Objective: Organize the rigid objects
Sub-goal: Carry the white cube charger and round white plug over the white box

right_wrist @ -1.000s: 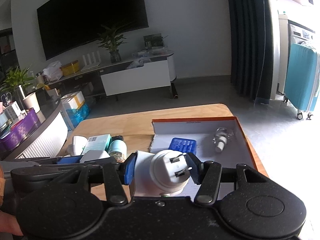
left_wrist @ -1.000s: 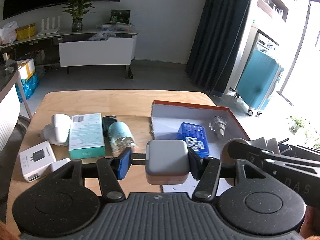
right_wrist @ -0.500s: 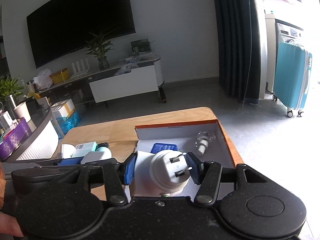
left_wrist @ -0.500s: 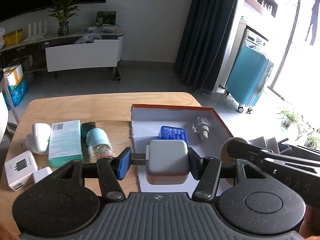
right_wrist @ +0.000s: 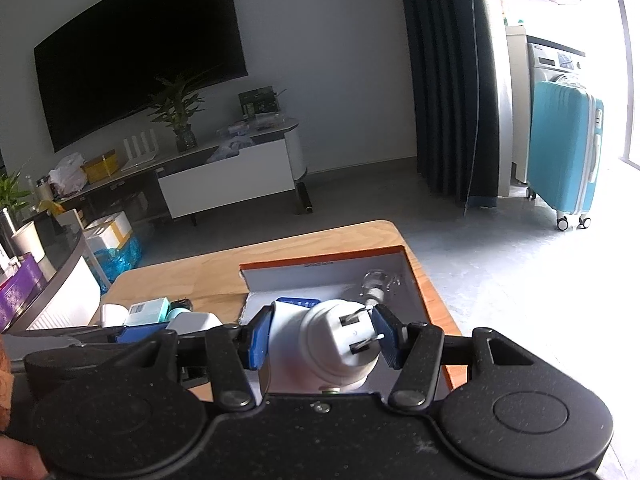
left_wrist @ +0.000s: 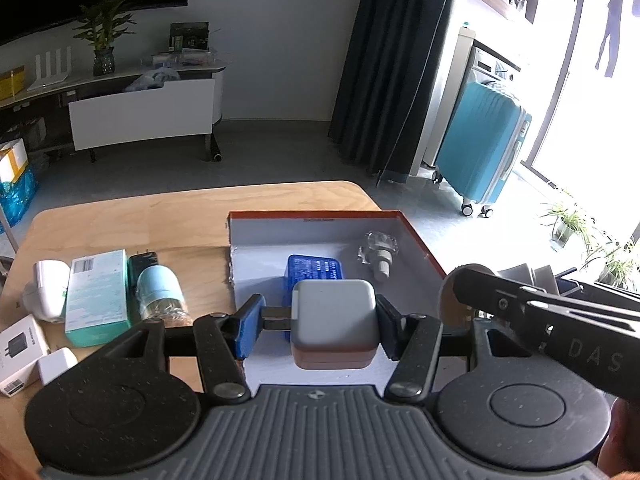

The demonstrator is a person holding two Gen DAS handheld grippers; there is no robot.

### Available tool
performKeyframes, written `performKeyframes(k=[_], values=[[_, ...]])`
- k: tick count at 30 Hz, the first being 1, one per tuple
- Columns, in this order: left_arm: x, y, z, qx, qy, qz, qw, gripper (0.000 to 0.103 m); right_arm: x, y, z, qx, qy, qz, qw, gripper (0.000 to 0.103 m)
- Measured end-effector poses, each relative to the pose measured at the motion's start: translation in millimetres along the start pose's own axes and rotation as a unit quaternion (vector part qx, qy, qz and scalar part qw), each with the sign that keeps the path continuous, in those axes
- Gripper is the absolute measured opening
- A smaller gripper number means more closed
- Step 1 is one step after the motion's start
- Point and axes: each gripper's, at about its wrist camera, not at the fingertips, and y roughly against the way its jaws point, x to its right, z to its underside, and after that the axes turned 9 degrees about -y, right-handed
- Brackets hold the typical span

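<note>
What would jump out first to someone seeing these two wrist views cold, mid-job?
Each gripper is carrying something: the left gripper clamps a grey square charger, and the right gripper clamps a white round plug adapter, prongs facing the camera. Both hang over the near end of the orange-rimmed box on the wooden table, where a blue case already lies.
</note>
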Motion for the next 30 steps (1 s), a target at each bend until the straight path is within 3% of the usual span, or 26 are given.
performKeyframes(k=[30], values=[[19, -32, -4, -0.032, -0.008, 0.015, 0.9994, 0.058, 20, -40, -12, -0.017, -0.001, 0.029, 0.999, 0.065]])
